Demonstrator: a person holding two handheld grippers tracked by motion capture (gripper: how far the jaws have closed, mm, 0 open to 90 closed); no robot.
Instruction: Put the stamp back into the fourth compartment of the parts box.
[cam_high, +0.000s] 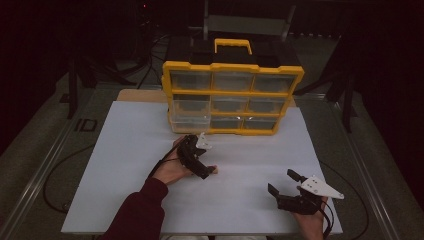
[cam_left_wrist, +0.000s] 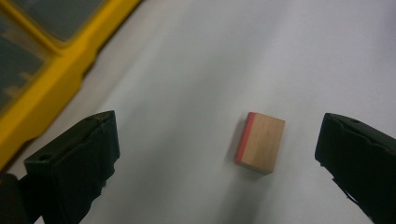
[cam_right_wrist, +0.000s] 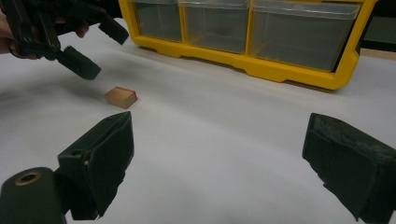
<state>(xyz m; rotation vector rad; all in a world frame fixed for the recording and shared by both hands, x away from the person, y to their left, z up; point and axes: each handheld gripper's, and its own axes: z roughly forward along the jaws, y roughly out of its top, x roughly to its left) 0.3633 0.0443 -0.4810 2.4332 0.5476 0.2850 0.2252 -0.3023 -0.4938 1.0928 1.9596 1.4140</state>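
Flat white sheet over the counter (cam_high: 150, 165), bare and evenly lit, with a strip of tan board peeking out at its far left corner. Beyond the sheet, dark surroundings: grey floor, black cables snaking along the left, dim stands and a pale frame at the back, hard to read in the gloom.

Standing upright at the far edge, a yellow plastic organiser case with clear drawers (cam_high: 232, 97), black-and-yellow handle on top. Drawer contents too murky to make out.

Out in front of the case, left gripper (cam_high: 199, 154) hovering low over the sheet, hand wrapped around it, dark red sleeve (cam_high: 140, 210) coming in from the bottom edge. Fingers (cam_left_wrist: 74, 158) spread wide, nothing between them but air. Right there between the tips in the left gripper view, a small tan wooden block with one red face (cam_left_wrist: 259, 142), lying flat on the white sheet, touching neither finger. In the high view, block hidden under the hand and gripper. From the right gripper view, same block (cam_right_wrist: 121, 97) seen just beside and below the left gripper's black tips, well short of the case.

Down at the near right, right gripper (cam_high: 286, 182), grey three-cornered plate on top, well apart from the block. Fingers (cam_right_wrist: 100, 158) gaping wide, holding nothing. Hand behind it cut off by the bottom edge.
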